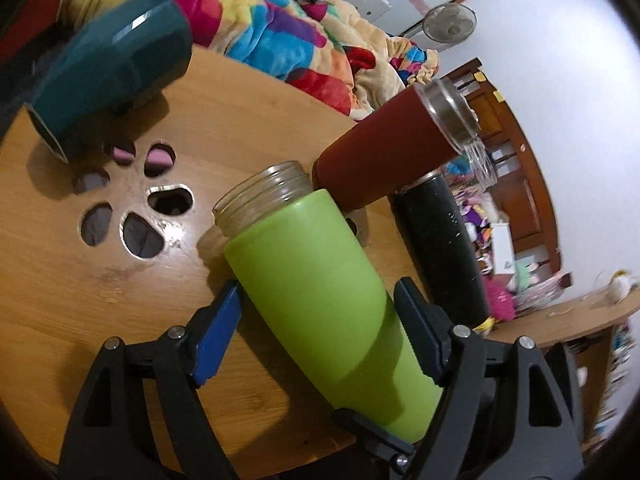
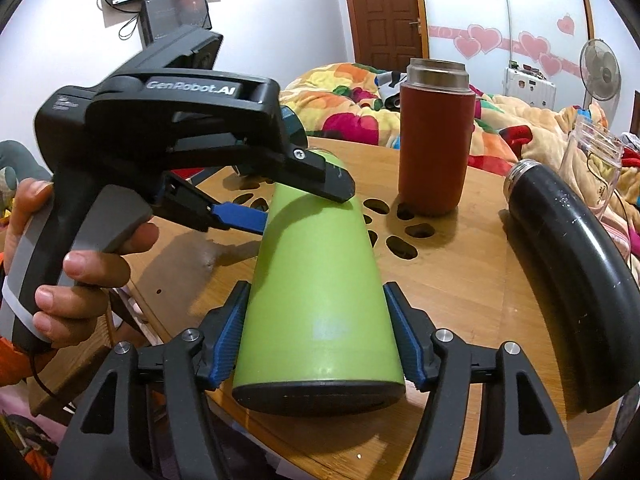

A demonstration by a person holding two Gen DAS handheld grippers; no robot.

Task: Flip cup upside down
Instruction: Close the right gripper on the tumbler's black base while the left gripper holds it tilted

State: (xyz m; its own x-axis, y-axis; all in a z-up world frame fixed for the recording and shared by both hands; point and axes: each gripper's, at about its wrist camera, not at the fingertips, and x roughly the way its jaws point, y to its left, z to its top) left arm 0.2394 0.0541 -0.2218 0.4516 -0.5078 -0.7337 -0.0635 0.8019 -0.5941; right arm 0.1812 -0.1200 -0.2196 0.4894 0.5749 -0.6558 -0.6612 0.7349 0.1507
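A lime-green cup with a clear threaded mouth lies tilted over the round wooden table. My left gripper has its blue pads against both sides of the cup's body. In the right wrist view the green cup shows its black base toward the camera. My right gripper is shut on the cup near the base. The left gripper also shows there, clamped on the cup's far end and held by a hand.
A red bottle stands upright behind the cup, and a black bottle lies on the right. A teal cup is mouth-down at the table's far left. A clear jar stands at the right edge. The table has cut-out holes.
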